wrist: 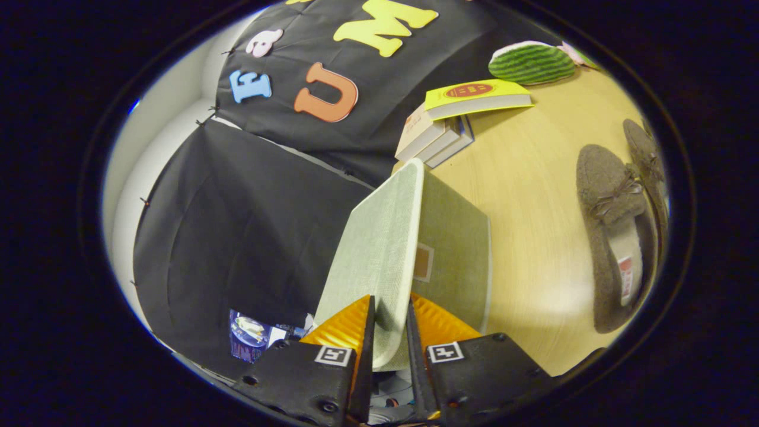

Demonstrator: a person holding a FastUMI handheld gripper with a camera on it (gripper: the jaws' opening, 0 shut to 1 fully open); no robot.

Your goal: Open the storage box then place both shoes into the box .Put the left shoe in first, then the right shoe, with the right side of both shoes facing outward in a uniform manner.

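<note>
My gripper (pixel 389 323) is shut on the edge of the storage box's lid (pixel 376 255), a pale green fabric panel that is lifted and stands on edge between the fingers. The box's body (pixel 456 261), the same green fabric with a small tan label, sits just beyond the lid on the wooden table (pixel 533 196). Two brown fuzzy shoes with bows lie side by side on the table past the box: the nearer one (pixel 611 237) shows its light insole, and the other (pixel 646 160) lies behind it. The view is strongly tilted.
A stack of books (pixel 436 133) topped by a yellow one (pixel 474 98) lies on the table beyond the box. A watermelon-patterned cushion (pixel 531 62) rests farther back. Black cloth walls (pixel 249 219) close off the table's far side.
</note>
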